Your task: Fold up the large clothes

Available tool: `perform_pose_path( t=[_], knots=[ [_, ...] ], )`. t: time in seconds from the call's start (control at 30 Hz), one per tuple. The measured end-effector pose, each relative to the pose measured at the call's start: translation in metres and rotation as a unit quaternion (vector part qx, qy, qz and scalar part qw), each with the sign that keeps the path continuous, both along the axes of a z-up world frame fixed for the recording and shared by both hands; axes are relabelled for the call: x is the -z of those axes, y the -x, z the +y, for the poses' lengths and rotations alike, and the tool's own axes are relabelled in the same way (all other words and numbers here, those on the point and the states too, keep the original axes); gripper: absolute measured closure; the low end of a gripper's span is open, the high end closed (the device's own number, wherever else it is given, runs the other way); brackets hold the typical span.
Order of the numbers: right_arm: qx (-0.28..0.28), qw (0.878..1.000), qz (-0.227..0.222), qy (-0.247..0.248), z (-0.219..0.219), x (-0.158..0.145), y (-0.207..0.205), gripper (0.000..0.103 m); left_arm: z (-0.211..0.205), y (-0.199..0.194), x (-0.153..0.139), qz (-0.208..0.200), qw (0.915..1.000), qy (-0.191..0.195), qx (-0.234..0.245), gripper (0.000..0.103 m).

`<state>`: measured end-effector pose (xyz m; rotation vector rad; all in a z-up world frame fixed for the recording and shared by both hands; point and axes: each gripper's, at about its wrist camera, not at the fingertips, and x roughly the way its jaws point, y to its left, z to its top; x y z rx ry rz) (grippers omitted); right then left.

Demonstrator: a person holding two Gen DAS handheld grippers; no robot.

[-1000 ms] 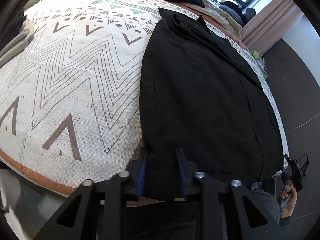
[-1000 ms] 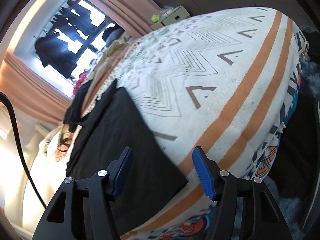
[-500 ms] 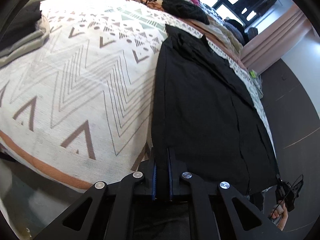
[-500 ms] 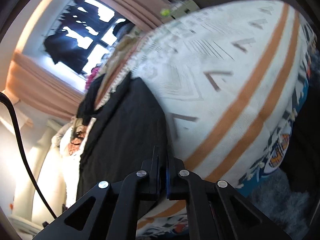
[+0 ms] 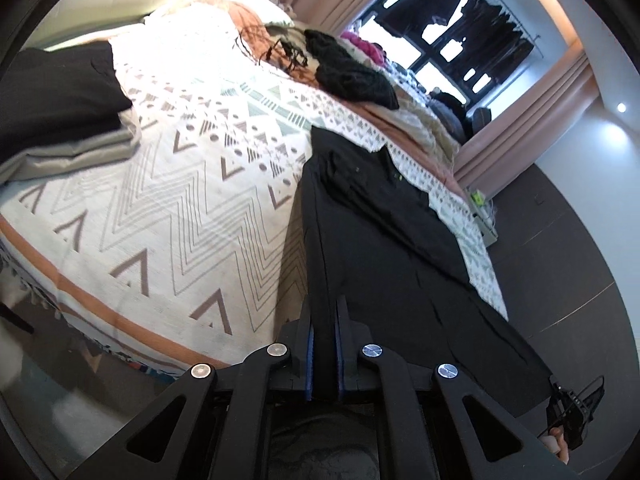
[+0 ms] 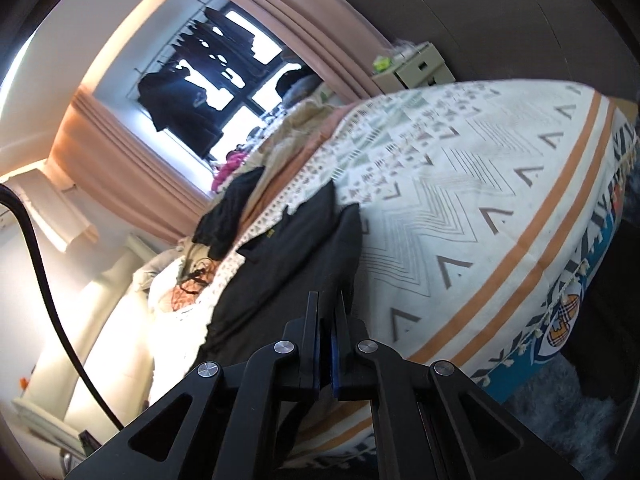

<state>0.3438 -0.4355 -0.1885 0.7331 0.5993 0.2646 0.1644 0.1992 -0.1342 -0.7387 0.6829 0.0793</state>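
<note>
left gripper (image 5: pixel 324 344) clamped on black garment (image 5: pixel 384 248) hem | right gripper (image 6: pixel 325 344) just pinched it too | hem lifted off bedspread (image 5: pixel 160 208) | fold begins

Right tool (image 6: pixel 325 320) clamped on black garment (image 6: pixel 292 264)
The garment lies along the patterned bedspread (image 6: pixel 480 208), toward the window (image 6: pixel 224 80).

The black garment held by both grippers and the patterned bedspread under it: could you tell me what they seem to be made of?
Black garment: apparently thin woven cloth, matte, draping limp with sharp creases. Patterned bedspread: likely coarse woven cotton, matte, visible weave and tasselled edge.
</note>
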Motion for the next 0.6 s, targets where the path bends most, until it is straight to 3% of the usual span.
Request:
perform_pose_path(
  t=[0.4, 0.6],
  knots=[
    [-0.002, 0.997, -0.079, 0.006, 0.015, -0.085, 0.058, 0.1, 0.011, 0.054, -0.073, -0.08, 0.9965, -0.005, -0.024, 0.096],
    [0.004, 0.995, -0.097, 0.013, 0.018, -0.107, 0.076, 0.1, 0.016, 0.059, -0.092, -0.098, 0.9947, -0.007, -0.029, 0.096]
  ],
)
